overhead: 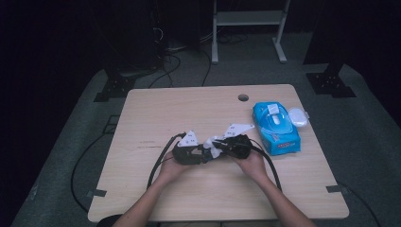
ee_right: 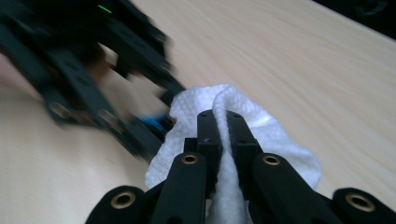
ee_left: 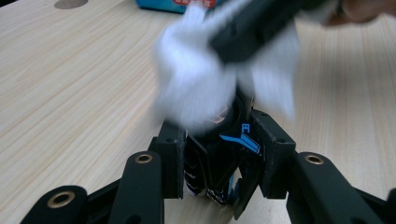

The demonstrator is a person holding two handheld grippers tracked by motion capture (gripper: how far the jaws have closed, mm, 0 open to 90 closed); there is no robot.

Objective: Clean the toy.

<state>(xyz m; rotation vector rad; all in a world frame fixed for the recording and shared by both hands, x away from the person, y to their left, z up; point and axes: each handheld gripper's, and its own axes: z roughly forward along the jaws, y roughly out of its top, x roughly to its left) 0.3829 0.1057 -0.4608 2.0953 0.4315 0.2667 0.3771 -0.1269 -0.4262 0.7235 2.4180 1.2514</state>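
2 hand-held grippers meet jaw to jaw over the near middle of the worktop [overhead: 156, 109]. The right gripper [ee_right: 223, 122] has its jaws pressed together on a white wipe [ee_right: 261, 135], a fold of which runs up between them while the rest billows out on both sides. The left gripper [ee_left: 219, 154] has its jaws drawn in around a small dark object with blue markings [ee_left: 240, 139]; what that object is cannot be told. In the left gripper view the wipe [ee_left: 196, 88] lies directly ahead of and above the jaws, touching or nearly touching the held object, with the right gripper's black body crossing diagonally from the upper right. In the high view the 2 tools form 1 line running left to right, the wipe [overhead: 215, 147] at their junction, so the coming rub probably turns on the right hand [overhead: 250, 164] moving the wipe along that axis toward the left gripper [overhead: 189, 152]. A blue wet-wipe pack [overhead: 279, 137] lies beyond the right hand, its lid flap open; its contents are not visible.
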